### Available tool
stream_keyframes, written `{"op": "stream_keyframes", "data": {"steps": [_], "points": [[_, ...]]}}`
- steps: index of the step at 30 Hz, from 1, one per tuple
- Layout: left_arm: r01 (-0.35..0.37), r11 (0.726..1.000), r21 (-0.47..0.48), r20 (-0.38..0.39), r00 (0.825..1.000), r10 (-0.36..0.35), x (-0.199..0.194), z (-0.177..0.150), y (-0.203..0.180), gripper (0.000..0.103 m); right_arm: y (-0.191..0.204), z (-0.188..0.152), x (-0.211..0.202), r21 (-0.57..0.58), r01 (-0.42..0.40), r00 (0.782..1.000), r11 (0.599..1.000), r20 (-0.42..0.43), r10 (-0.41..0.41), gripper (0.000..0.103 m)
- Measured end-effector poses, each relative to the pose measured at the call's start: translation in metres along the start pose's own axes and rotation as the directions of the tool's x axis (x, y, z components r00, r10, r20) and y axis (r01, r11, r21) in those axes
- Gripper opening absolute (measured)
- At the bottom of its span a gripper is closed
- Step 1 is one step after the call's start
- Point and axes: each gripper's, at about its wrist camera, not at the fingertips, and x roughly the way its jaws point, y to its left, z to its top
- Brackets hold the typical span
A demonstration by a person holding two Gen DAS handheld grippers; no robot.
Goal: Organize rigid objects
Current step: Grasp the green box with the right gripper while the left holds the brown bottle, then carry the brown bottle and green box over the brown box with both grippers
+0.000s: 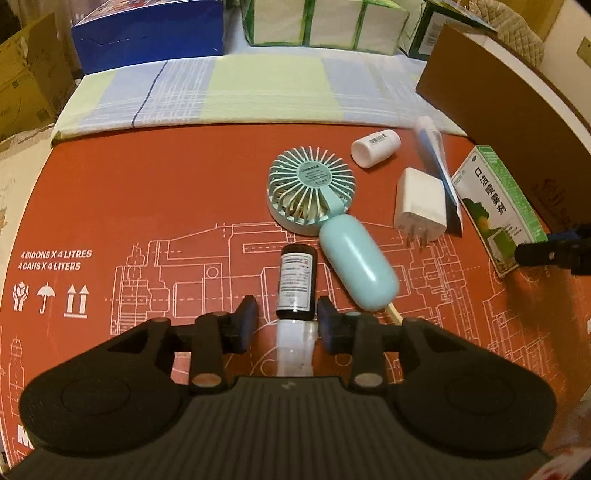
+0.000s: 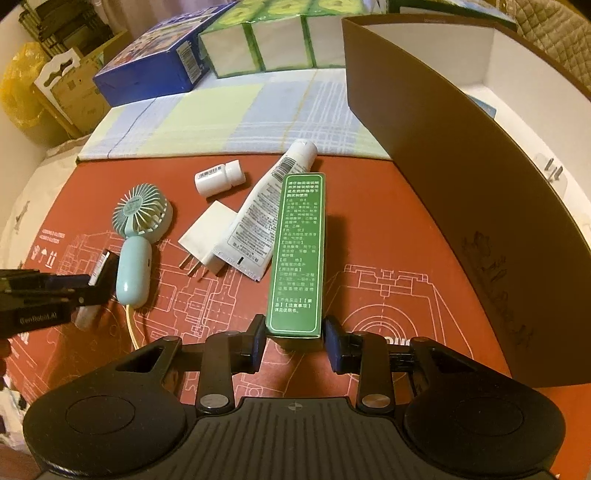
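My left gripper (image 1: 287, 321) is open around a dark spray bottle (image 1: 295, 284) with a clear cap, lying on the red mat; the pads stand a little off its sides. My right gripper (image 2: 295, 341) has its pads against the near end of a green medicine box (image 2: 297, 251), which also shows in the left wrist view (image 1: 495, 206). A mint hand fan (image 1: 325, 206), a white charger plug (image 1: 419, 203), a white pill bottle (image 1: 375, 146) and a white tube (image 2: 266, 210) lie between them.
A tall brown box (image 2: 461, 177) with a white inside stands at the right. A checked cloth (image 1: 236, 92) covers the far part of the table. A blue carton (image 1: 147, 33) and green-white packs (image 1: 321, 22) stand behind it.
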Motion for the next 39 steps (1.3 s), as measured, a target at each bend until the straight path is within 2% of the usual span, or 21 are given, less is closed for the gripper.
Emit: {"op": "stream_keyframes", "data": {"steps": [5,7,22,24,27,30,39], "points": [[-0.012,1.0,0.018,-0.007,1.0,0.012,0.006,0.003,-0.007,0.03,0.001,0.008,0.001,-0.001,-0.003,1.0,1.0,0.01,0.003,0.038],[-0.021,0.999,0.024,-0.004,1.0,0.021,0.007,0.005,-0.009,0.019,0.002,0.012,0.002,-0.003,0.0,1.0,1.0,0.017,0.0,0.041],[-0.079,0.997,-0.001,-0.007,0.997,0.079,0.007,0.008,-0.014,0.019,0.006,0.032,0.02,-0.036,0.047,0.998,0.998,0.034,-0.046,0.041],[-0.079,0.997,-0.004,-0.003,0.997,0.079,0.005,0.008,-0.014,0.019,0.007,0.033,0.021,-0.044,0.059,0.998,0.997,0.035,-0.057,0.04],[-0.079,0.997,-0.007,0.004,0.997,0.079,0.002,0.007,-0.016,0.019,0.008,0.033,0.022,-0.064,0.065,0.997,0.996,0.042,-0.062,0.03],[-0.079,0.997,-0.009,0.014,0.997,0.079,-0.002,0.007,-0.016,0.019,0.009,0.031,0.02,-0.087,0.087,0.995,0.992,0.057,-0.082,0.027],[-0.069,0.998,-0.006,0.051,0.996,0.069,-0.024,0.008,-0.026,0.019,0.006,0.018,-0.002,-0.083,0.063,0.995,0.995,0.078,-0.056,0.026]]}}
